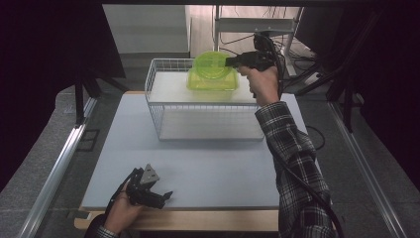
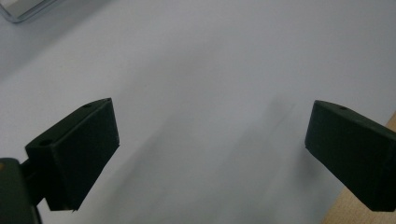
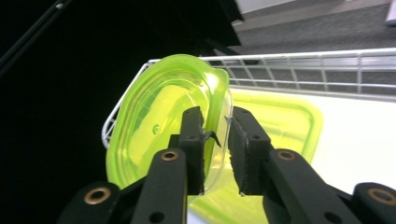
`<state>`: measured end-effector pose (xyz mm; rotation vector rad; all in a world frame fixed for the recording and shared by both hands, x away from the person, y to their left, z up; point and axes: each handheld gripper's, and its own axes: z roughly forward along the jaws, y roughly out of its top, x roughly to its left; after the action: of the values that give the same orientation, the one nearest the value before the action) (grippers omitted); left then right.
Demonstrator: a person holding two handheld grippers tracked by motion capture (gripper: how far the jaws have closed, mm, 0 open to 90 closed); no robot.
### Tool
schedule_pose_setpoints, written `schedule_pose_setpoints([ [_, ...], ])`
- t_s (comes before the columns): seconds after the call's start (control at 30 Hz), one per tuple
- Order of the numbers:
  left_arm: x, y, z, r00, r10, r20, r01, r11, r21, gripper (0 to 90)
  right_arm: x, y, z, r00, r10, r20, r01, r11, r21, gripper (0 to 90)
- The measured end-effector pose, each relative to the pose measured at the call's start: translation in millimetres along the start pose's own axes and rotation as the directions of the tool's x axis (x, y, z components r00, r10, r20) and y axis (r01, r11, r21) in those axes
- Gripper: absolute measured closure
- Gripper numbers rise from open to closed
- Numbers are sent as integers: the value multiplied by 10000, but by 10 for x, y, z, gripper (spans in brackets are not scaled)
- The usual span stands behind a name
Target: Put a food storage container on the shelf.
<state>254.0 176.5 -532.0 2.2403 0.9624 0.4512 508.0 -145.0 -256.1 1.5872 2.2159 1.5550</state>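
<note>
A translucent green tub (image 1: 212,63) stands on edge at the back of a white wire basket (image 1: 157,106), over a second green container (image 1: 212,82) that lies flat. My right gripper (image 1: 229,61) reaches in from the right at the upright tub's rim. In the right gripper view the tub (image 3: 159,130) has its rim between my right gripper's (image 3: 217,114) jaws. A gap shows beside the left pad, so the jaws stand slightly open around the rim. The flat container (image 3: 285,121) lies behind. My left gripper (image 1: 166,196) rests open near the table's front edge, and its (image 2: 212,126) jaws hold nothing.
The basket sits at the far middle of a pale grey table (image 1: 213,168). A metal rail (image 1: 59,163) runs along the left. Dark stands and cables crowd the far right behind the basket.
</note>
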Motion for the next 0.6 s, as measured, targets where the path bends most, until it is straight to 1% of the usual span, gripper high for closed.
schedule_pose_setpoints([
  [0.07, -1, 0, 1, 10000, 1, 21, -1, 10000, 25, 25, -16, 2, 14, 10000, 67, 44, -66, 10000, -54, 723],
  [0.17, -3, 0, 3, 10000, 14, 25, -14, 10000, 35, 25, -40, -4, 32, 9999, 53, 117, -51, 9998, -184, 664],
  [0.27, -2, 0, 0, 10000, 7, 14, -7, 10000, 22, 25, -46, -20, 11, 10000, -61, -56, 59, 9996, -263, 596],
  [0.3, -1, 1, -1, 10000, 3, -5, -3, 10000, -2, 25, -46, -20, 11, 10000, -61, -56, 59, 9996, -263, 596],
  [0.37, 0, 0, -4, 10000, -34, 11, 34, 10000, -26, 25, -40, -36, -30, 9996, -229, -141, 224, 9991, -348, 551],
  [0.43, 0, 0, -5, 10000, -37, 3, 37, 10000, -28, 25, -42, -65, -84, 9987, -375, -338, 362, 9986, -384, 510],
  [0.47, -1, 2, -5, 10000, -36, -1, 36, 10000, -34, 25, -43, -78, -101, 9983, -420, -406, 405, 9985, -372, 494],
  [0.53, -4, 3, -3, 10000, -27, -9, 27, 10000, -40, 25, -48, -134, -146, 9964, -689, -502, 677, 9974, -261, 462],
  [0.6, -7, 5, -3, 10000, -15, -25, 14, 10000, -25, 24, -57, -179, -169, 9948, -844, -573, 829, 9962, -276, 437],
])
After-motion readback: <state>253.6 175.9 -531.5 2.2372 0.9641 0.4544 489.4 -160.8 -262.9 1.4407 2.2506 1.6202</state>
